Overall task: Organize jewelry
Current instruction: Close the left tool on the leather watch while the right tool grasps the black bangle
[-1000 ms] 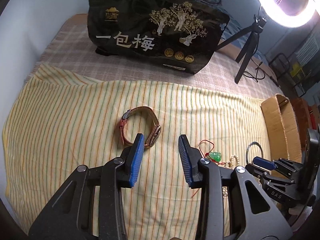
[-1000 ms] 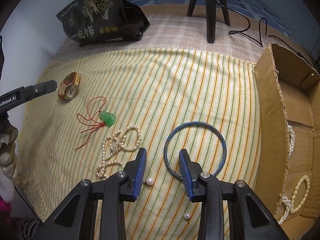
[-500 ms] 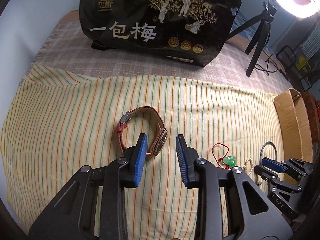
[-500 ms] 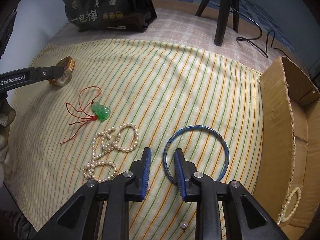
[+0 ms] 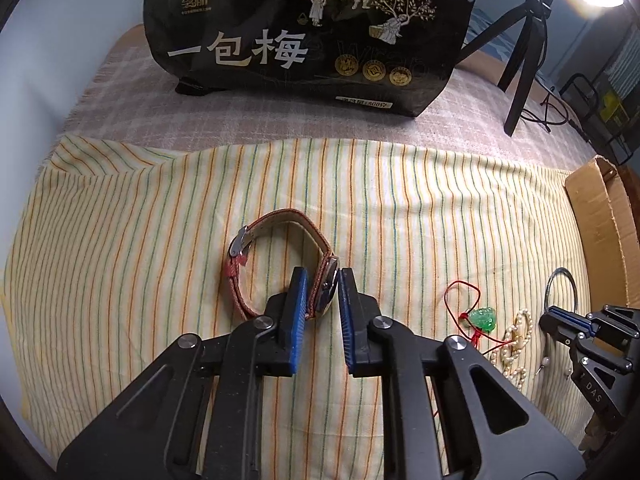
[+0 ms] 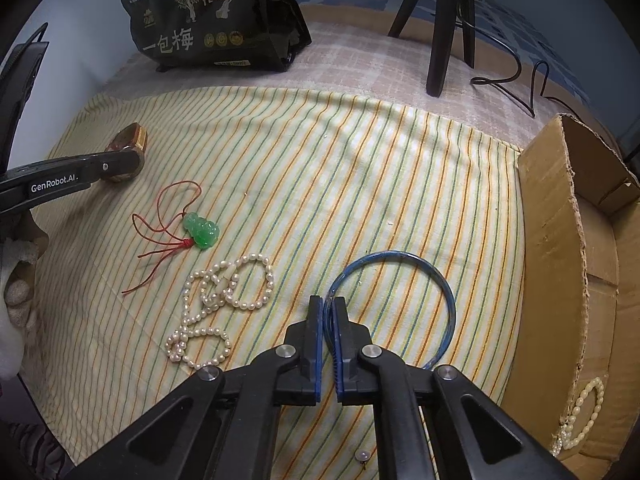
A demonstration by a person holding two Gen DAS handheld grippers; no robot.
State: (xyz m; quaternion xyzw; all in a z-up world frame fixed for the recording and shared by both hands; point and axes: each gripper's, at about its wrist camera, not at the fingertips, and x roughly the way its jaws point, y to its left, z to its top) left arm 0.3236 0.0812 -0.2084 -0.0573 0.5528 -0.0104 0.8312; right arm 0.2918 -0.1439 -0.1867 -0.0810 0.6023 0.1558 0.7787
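Observation:
A brown-strapped watch [image 5: 280,216] stands on edge on the striped cloth [image 5: 120,260]. My left gripper [image 5: 323,300] points down over it, its jaws closing, with the watch case between the blue pads and touching both. In the right wrist view, my right gripper [image 6: 328,308] is shut on the near-left rim of a thin blue bangle [image 6: 440,284] lying on the cloth. A green pendant [image 6: 202,232] on a red cord and a pearl strand [image 6: 224,296] lie between the two grippers.
An open cardboard box [image 6: 560,240] stands at the cloth's right edge with a pearl strand [image 6: 588,404] inside. A black snack bag [image 5: 312,32] and a tripod [image 5: 524,52] stand behind. A small loose pearl stud [image 6: 362,456] lies near the right gripper.
The left gripper sank around the watch and narrowed until the case sits between its pads. The right gripper's jaws closed from apart onto the bangle's rim.

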